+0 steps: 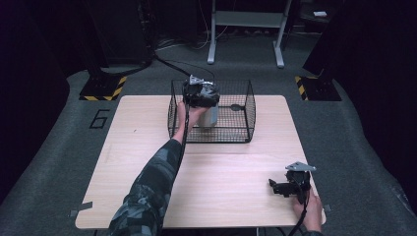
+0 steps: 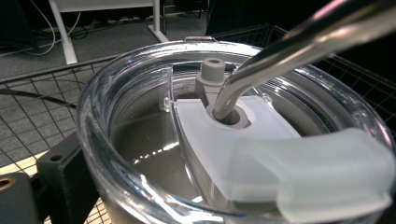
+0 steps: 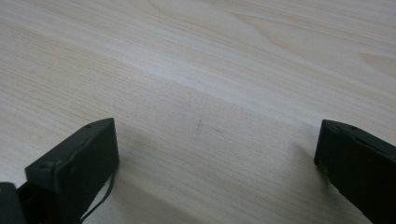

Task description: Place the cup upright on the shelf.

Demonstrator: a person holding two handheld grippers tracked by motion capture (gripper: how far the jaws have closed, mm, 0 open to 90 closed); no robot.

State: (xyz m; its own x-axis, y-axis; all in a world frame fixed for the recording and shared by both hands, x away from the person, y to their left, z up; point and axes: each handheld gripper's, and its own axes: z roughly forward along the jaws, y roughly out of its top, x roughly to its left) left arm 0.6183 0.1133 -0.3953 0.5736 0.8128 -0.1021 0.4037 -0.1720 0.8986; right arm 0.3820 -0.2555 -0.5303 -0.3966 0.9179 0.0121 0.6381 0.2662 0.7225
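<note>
Dark room around an evenly lit pale tabletop [image 1: 231,167]. Glare streaks a clear lid [image 2: 140,186] and blurred metal straw [image 2: 299,42]. Soft shadows under tongs.

A light wooden table [image 1: 231,196] stands on grey carpet [image 1: 59,162]. A painted number 6 [image 1: 100,118] marks the floor to the table's left. Black bases edged with yellow-and-black hazard tape sit on the floor at the far left [image 1: 104,87] and far right [image 1: 318,87]. A grey metal stand [image 1: 246,22] stands at the back, with cables [image 1: 182,46] trailing across the carpet near it.
</note>
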